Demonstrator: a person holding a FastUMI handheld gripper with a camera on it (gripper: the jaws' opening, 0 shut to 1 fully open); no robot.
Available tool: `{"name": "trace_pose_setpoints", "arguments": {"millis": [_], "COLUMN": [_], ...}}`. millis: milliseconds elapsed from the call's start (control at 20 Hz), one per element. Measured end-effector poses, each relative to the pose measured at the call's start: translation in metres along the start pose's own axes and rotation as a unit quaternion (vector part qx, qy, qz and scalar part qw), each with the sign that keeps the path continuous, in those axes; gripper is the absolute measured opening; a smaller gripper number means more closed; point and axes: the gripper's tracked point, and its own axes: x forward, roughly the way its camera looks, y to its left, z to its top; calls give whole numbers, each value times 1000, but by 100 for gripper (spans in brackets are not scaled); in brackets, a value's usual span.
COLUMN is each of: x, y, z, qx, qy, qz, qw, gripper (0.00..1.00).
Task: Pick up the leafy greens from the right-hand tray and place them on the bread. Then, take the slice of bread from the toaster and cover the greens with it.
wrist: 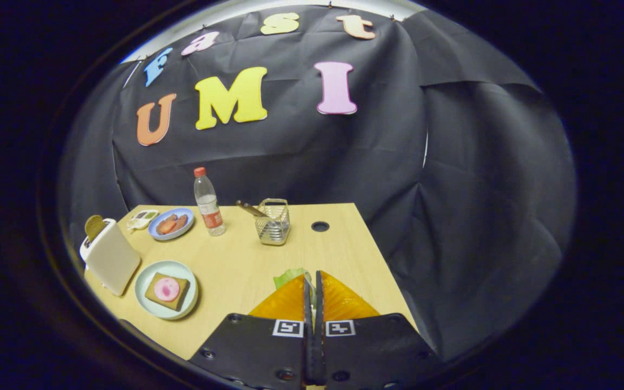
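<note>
One gripper (312, 277), fingers drawn nearly together, pinching the leafy greens (288, 277) at the tips. Table (236, 271) items — plate (144, 295) with bread (167, 291) at ten o'clock from the fingers; toaster (110, 257) holding a slice (94, 226) beyond that plate.

Plastic bottle (207, 201) beside a wire basket (273, 222), blue plate of food (170, 223), on the wooden table (247, 260).
</note>
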Motion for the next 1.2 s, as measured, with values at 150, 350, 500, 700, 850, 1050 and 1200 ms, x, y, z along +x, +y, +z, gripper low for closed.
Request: {"name": "trace_pose_setpoints", "arguments": {"millis": [150, 350, 500, 700, 850, 1050, 1200], "x": [-18, -33, -35, -28, -19, -6, 9], "y": [41, 125, 197, 289, 338, 368, 369], "z": [20, 31, 25, 5, -9, -24, -39], "qx": [-13, -10, -7, 4, 14, 38, 52], "qy": [-18, -26, -23, -3, 15, 37, 53], "qz": [-17, -11, 14, 62, 90, 105, 102], "qw": [1000, 1000, 1000, 998, 996, 993, 992], "gripper": [0, 0, 0, 0, 0, 0, 0]}}
